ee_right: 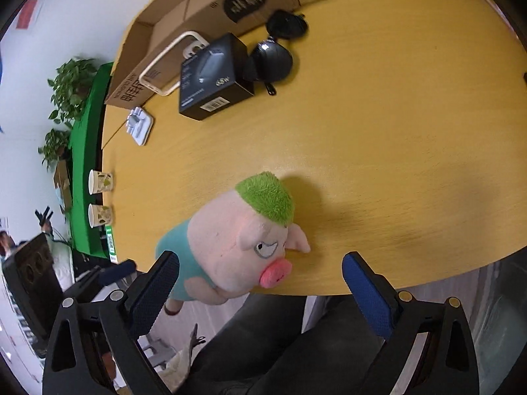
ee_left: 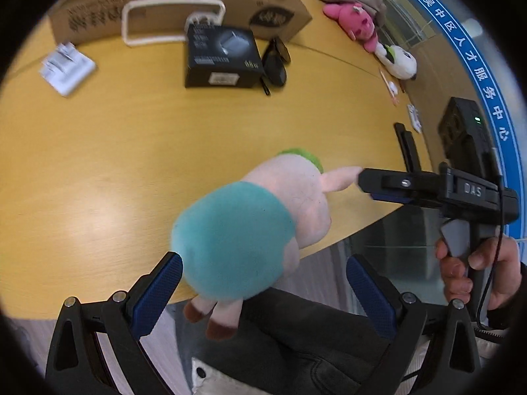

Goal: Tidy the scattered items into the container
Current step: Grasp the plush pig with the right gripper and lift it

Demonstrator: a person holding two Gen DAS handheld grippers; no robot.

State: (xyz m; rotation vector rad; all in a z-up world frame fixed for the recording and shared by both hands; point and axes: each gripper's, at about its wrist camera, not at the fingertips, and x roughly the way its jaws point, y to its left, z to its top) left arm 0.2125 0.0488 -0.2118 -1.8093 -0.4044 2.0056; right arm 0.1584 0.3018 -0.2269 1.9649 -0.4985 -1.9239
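A plush pig [ee_left: 250, 227] with a teal shirt and green hair [ee_right: 237, 243] lies at the near edge of the yellow table [ee_left: 115, 164], its legs hanging over. My left gripper [ee_left: 263, 293] is open, its blue pads on either side of the pig's body and clear of it. My right gripper [ee_right: 260, 289] is also open, facing the pig's snout; one of its fingers [ee_left: 388, 186] reaches to the pig's ear. The open cardboard box [ee_left: 184, 3] lies at the far side of the table [ee_right: 197, 10].
In front of the box lie a black carton [ee_left: 220, 56], dark sunglasses [ee_left: 275, 62], a white frame [ee_left: 171, 21] and a white adaptor [ee_left: 67, 67]. Pink [ee_left: 355, 21] and white [ee_left: 397, 59] plush toys rest far right. Two paper cups [ee_right: 100, 197] stand at the table's left edge.
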